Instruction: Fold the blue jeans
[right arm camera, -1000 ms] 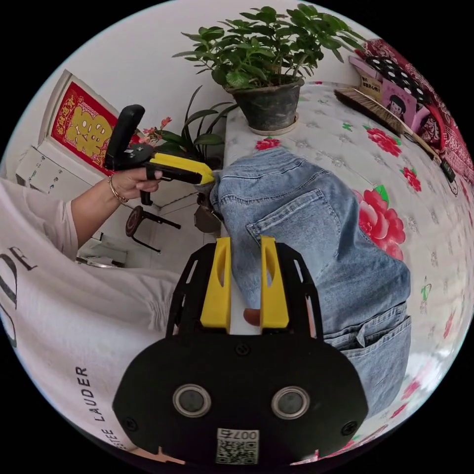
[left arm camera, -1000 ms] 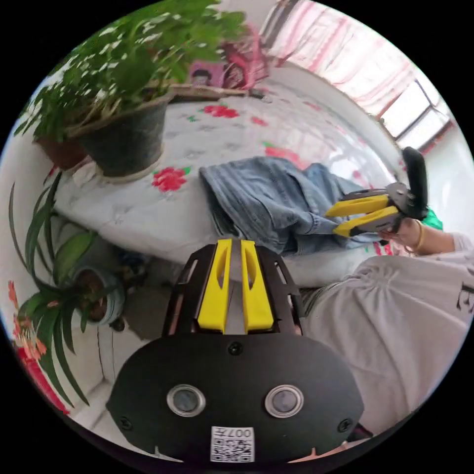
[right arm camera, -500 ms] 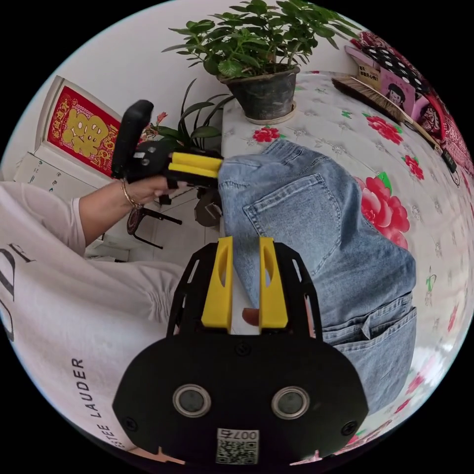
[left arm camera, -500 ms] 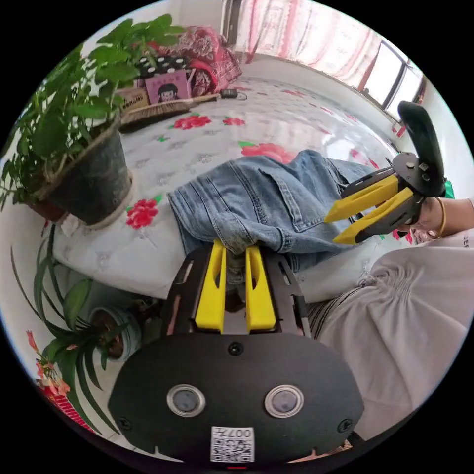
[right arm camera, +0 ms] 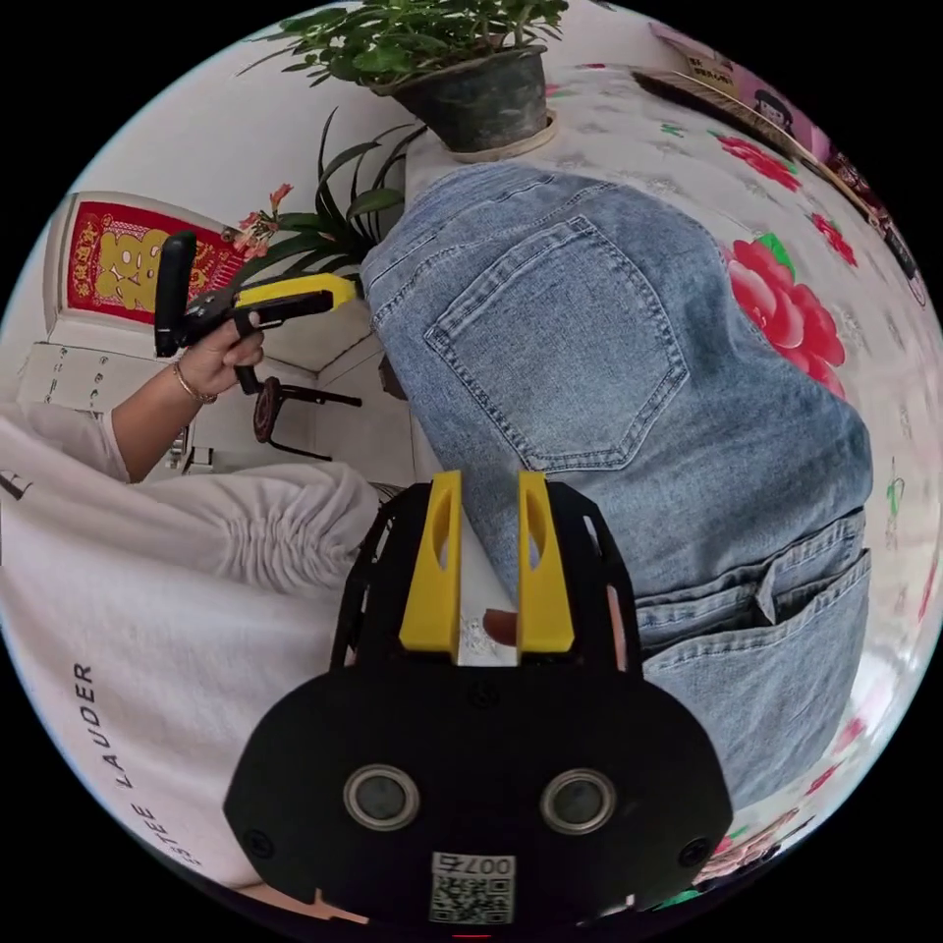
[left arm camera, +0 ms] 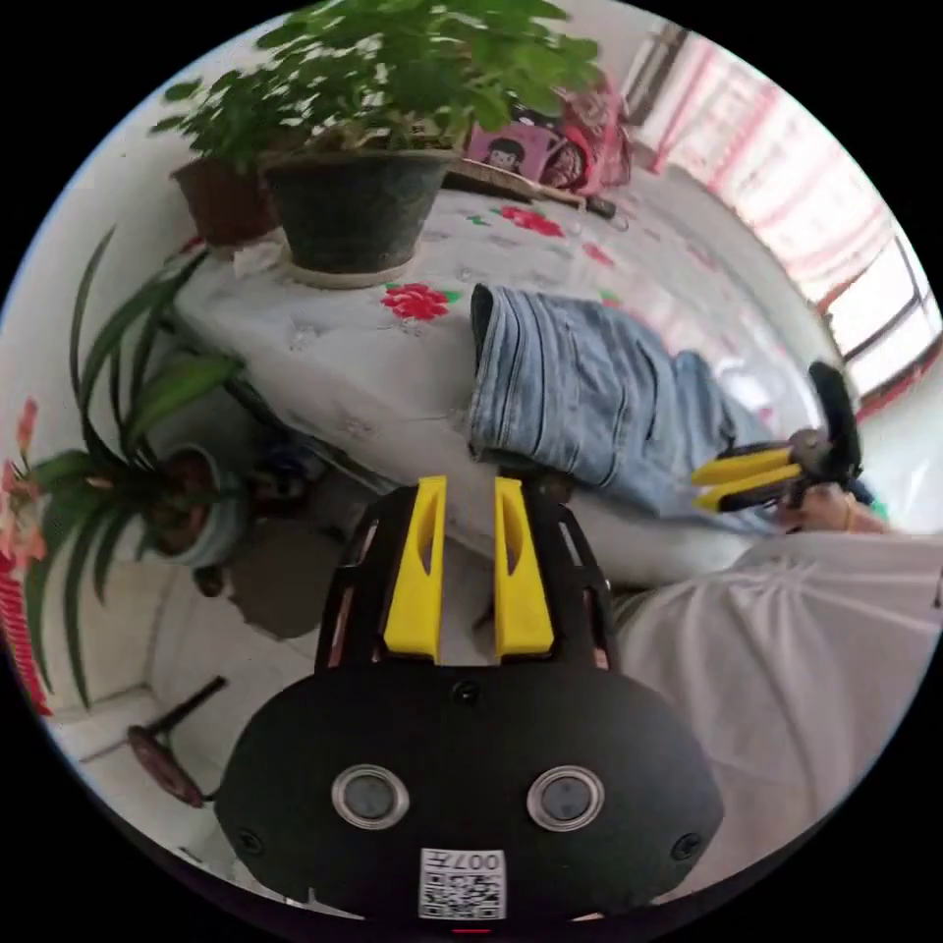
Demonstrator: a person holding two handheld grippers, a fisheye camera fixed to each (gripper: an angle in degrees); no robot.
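Note:
Light blue jeans (left arm camera: pixel 580 403) lie folded on a bed with a flowered cover (left arm camera: pixel 324 324), a back pocket (right arm camera: pixel 560 344) facing up. My left gripper (left arm camera: pixel 470 483) is open and holds nothing, just off the near edge of the bed below the jeans' folded end. It also appears in the right gripper view, left gripper (right arm camera: pixel 344 287) held in a hand out beside the bed. My right gripper (right arm camera: pixel 489 476) is open over the near side edge of the jeans (right arm camera: pixel 629 442), not closed on the cloth. In the left gripper view the right gripper (left arm camera: pixel 699 489) sits at the jeans' far end.
A big potted plant (left arm camera: pixel 359 201) stands on the bed corner beyond the jeans, also plant pot (right arm camera: pixel 481 83). A long-leaved floor plant (left arm camera: pixel 147 462) and a small stool (right arm camera: pixel 270 413) stand beside the bed. The person's white top (left arm camera: pixel 786 668) is close by.
The left gripper, shut on the jeans' edge half a second ago, has let go and drawn back off the bed. The right gripper has moved nearer over the jeans.

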